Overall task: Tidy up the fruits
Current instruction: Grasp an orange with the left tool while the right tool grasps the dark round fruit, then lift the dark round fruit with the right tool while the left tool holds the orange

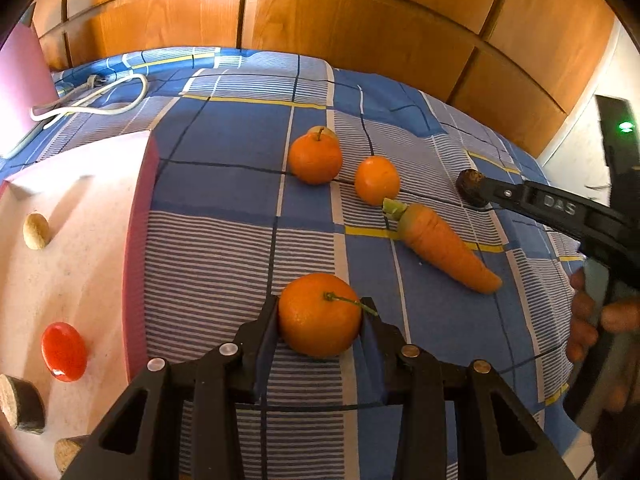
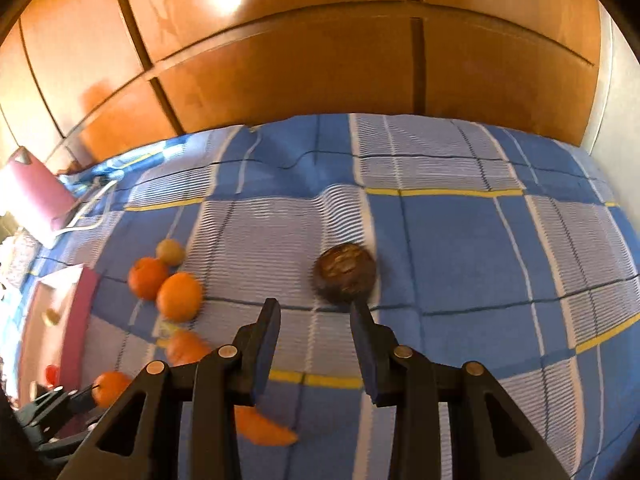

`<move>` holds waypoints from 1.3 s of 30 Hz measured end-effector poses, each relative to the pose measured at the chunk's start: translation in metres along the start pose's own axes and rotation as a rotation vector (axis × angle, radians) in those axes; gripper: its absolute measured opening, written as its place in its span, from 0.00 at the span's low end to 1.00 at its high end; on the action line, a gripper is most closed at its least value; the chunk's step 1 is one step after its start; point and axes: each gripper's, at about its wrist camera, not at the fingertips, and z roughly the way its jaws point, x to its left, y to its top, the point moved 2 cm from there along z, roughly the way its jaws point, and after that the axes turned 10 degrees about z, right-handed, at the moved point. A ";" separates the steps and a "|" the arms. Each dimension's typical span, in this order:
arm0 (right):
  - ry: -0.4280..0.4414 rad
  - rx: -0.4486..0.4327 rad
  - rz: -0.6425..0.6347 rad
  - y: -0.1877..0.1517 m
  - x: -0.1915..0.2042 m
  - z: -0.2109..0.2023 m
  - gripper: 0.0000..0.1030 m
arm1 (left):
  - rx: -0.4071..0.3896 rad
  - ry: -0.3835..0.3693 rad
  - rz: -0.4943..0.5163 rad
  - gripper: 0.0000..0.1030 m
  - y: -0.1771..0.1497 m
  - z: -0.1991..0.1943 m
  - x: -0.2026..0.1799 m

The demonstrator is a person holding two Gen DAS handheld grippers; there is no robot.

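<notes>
My left gripper [image 1: 320, 308] is shut on a stemmed tangerine [image 1: 319, 314] just above the blue checked bedsheet. Two more tangerines [image 1: 315, 158] [image 1: 377, 179], a small yellowish fruit [image 1: 322, 132] behind them and a carrot [image 1: 448, 246] lie on the sheet further on. My right gripper [image 2: 316, 308] is open, its right fingertip just short of a dark brown round fruit [image 2: 345, 278]; it also shows in the left wrist view [image 1: 470, 186]. The pink tray [image 1: 140, 240] lies at the left.
The tray holds a walnut-like piece [image 1: 36, 231], a red object [image 1: 64, 351] and cork-like pieces [image 1: 22, 402]. A white cable [image 1: 92, 98] lies at the far left of the bed. A wooden wardrobe [image 1: 340, 20] stands behind the bed.
</notes>
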 end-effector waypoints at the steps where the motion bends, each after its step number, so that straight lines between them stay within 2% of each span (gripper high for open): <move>1: -0.005 0.002 0.000 0.002 -0.001 0.004 0.37 | -0.001 0.001 0.001 0.38 0.000 0.000 0.000; 7: -0.083 -0.012 -0.040 0.010 0.000 0.024 0.39 | -0.003 0.006 0.004 0.38 -0.001 0.000 -0.001; 10: -0.093 -0.003 -0.054 0.012 0.001 0.032 0.42 | -0.003 0.007 0.003 0.38 -0.001 0.000 -0.001; 19: -0.123 0.008 -0.086 0.013 0.005 0.044 0.41 | -0.006 0.009 0.007 0.38 -0.002 -0.001 -0.002; 24: -0.090 0.015 -0.085 0.009 0.006 0.028 0.40 | -0.008 0.014 0.012 0.38 -0.001 -0.001 -0.002; 29: -0.009 0.020 -0.085 -0.007 0.009 -0.007 0.40 | -0.001 0.020 0.007 0.37 0.001 -0.005 -0.002; 39: 0.054 0.058 -0.127 -0.065 0.010 -0.057 0.40 | -0.065 0.028 0.001 0.37 0.002 -0.049 -0.001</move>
